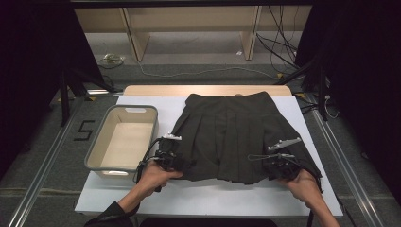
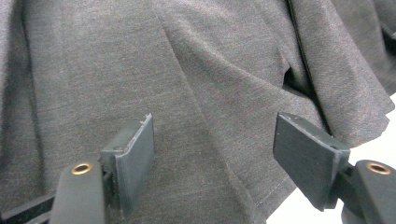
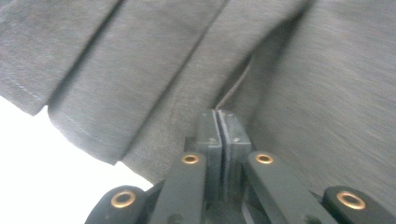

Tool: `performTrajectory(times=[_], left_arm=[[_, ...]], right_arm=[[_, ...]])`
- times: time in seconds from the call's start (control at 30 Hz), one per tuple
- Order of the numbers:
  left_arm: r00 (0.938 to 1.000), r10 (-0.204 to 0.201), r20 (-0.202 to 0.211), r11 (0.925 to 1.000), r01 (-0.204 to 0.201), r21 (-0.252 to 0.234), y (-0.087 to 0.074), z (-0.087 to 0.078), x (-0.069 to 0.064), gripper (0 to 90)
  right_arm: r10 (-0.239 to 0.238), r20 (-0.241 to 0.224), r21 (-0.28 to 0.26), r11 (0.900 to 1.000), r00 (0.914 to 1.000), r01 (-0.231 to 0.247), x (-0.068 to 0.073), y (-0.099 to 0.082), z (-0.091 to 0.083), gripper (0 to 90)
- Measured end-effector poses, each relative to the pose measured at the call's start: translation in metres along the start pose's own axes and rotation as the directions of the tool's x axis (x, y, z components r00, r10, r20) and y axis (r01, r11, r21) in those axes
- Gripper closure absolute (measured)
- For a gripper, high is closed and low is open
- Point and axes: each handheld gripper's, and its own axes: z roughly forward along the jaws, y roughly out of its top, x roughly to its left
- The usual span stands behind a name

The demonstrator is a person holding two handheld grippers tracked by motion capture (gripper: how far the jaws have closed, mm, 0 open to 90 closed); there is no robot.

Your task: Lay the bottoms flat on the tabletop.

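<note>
A dark grey pleated skirt (image 1: 231,132) lies spread flat on the white table top (image 1: 213,198), waistband at the far side and hem toward me. My left gripper (image 1: 177,158) sits at the skirt's near left hem. In the left gripper view, the left gripper (image 2: 215,154) stands open over the skirt (image 2: 187,70), with nothing pinched between its jaws. My right gripper (image 1: 279,163) rests on the near right part of the hem. In the right gripper view, the right gripper (image 3: 218,114) has its jaws pressed together, and a fold of the skirt (image 3: 140,70) rises from their tips.
A grey plastic bin (image 1: 97,151) with a pale inside stands left of the skirt, close to my left hand. Bare white table runs along the front edge. Cables and wooden shelf legs lie on the floor beyond the table.
</note>
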Motion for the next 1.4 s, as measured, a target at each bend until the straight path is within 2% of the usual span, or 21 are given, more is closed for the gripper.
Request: performTrajectory(times=[0.1, 0.2, 0.33, 0.4, 0.47, 0.53, 0.6, 0.63, 0.7, 0.83, 0.93, 1.0, 1.07, 1.17, 1.23, 1.33, 1.4], left_arm=[[1.0000, 0.007, 0.001, 1.0000, -0.007, 0.005, 0.000, -0.001, -0.001, 29.3], [0.9999, 0.016, 0.004, 0.9998, -0.016, 0.010, -0.001, -0.001, -0.001, 29.5], [0.9998, 0.018, 0.005, 0.9998, -0.018, 0.012, -0.001, 0.000, 0.000, 30.0], [0.9998, 0.018, 0.006, 0.9998, -0.018, 0.012, -0.001, 0.001, 0.000, 30.0], [0.9999, 0.015, 0.006, 0.9998, -0.016, 0.013, -0.001, 0.002, 0.000, 30.3], [0.9998, 0.019, 0.008, 0.9996, -0.019, 0.019, -0.001, 0.003, 0.000, 30.4], [0.9998, 0.016, 0.009, 0.9997, -0.016, 0.020, -0.002, 0.003, 0.000, 30.4], [0.9998, 0.020, 0.009, 0.9996, -0.020, 0.018, -0.001, 0.003, 0.000, 30.4], [0.9998, 0.021, 0.005, 0.9997, -0.021, 0.014, -0.001, 0.001, -0.001, 30.3], [0.9999, 0.017, -0.003, 0.9998, -0.017, 0.009, 0.000, -0.001, 0.000, 30.3], [0.9999, 0.013, -0.008, 0.9997, -0.013, 0.019, -0.001, -0.001, -0.001, 30.3], [0.9995, 0.024, -0.020, 0.9991, -0.023, 0.034, -0.002, 0.000, 0.000, 30.3], [0.9994, 0.025, -0.023, 0.9990, -0.024, 0.039, -0.003, 0.001, 0.001, 30.9], [0.9995, 0.032, -0.005, 0.9975, -0.032, 0.063, -0.005, 0.003, 0.005, 40.4], [0.9992, 0.034, -0.020, 0.9960, -0.032, 0.083, -0.006, 0.007, 0.005, 44.4], [0.9991, 0.039, -0.018, 0.9949, -0.037, 0.094, -0.008, 0.011, 0.007, 49.4], [0.9991, 0.038, -0.020, 0.9950, -0.036, 0.094, -0.008, 0.012, 0.009, 55.5]], right_arm=[[0.025, 0.033, -0.006, 0.9997, 0.9992, -0.024, -0.011, -0.006, -0.005, 88.8], [0.011, 0.136, -0.002, 0.9999, 0.9906, -0.011, -0.021, -0.009, -0.007, 88.7], [0.059, 0.179, -0.035, 0.9979, 0.9821, -0.054, -0.041, -0.012, -0.008, 88.6], [0.068, 0.179, -0.036, 0.9974, 0.9814, -0.063, -0.048, -0.014, -0.005, 88.3], [0.067, 0.162, -0.024, 0.9977, 0.9845, -0.064, -0.052, -0.015, 0.000, 85.0], [0.070, 0.161, -0.025, 0.9974, 0.9845, -0.067, -0.052, -0.014, 0.000, 77.7], [0.094, 0.141, -0.069, 0.9940, 0.9855, -0.085, -0.049, -0.011, -0.007, 63.4], [0.103, 0.121, -0.103, 0.9906, 0.9873, -0.091, -0.047, -0.008, -0.011, 55.1], [0.112, 0.080, -0.167, 0.9811, 0.9905, -0.097, -0.040, -0.003, -0.019, 46.1], [0.125, 0.012, -0.232, 0.9655, 0.9921, -0.119, -0.018, 0.011, -0.024, 39.8], [0.117, -0.018, -0.266, 0.9568, 0.9929, -0.118, -0.001, 0.021, -0.022, 38.8], [0.099, -0.057, -0.260, 0.9591, 0.9934, -0.111, 0.011, 0.029, -0.016, 36.0], [0.082, -0.073, -0.248, 0.9638, 0.9940, -0.097, 0.024, 0.036, -0.008, 33.0], [0.060, -0.115, -0.216, 0.9728, 0.9915, -0.084, 0.040, 0.043, 0.007, 29.7], [0.050, -0.138, -0.198, 0.9771, 0.9892, -0.077, 0.050, 0.048, 0.016, 29.3], [0.005, -0.110, -0.172, 0.9848, 0.9939, -0.024, 0.066, 0.056, 0.030, 28.4], [0.012, -0.099, -0.141, 0.9897, 0.9950, -0.026, 0.073, 0.060, 0.039, 26.7]])
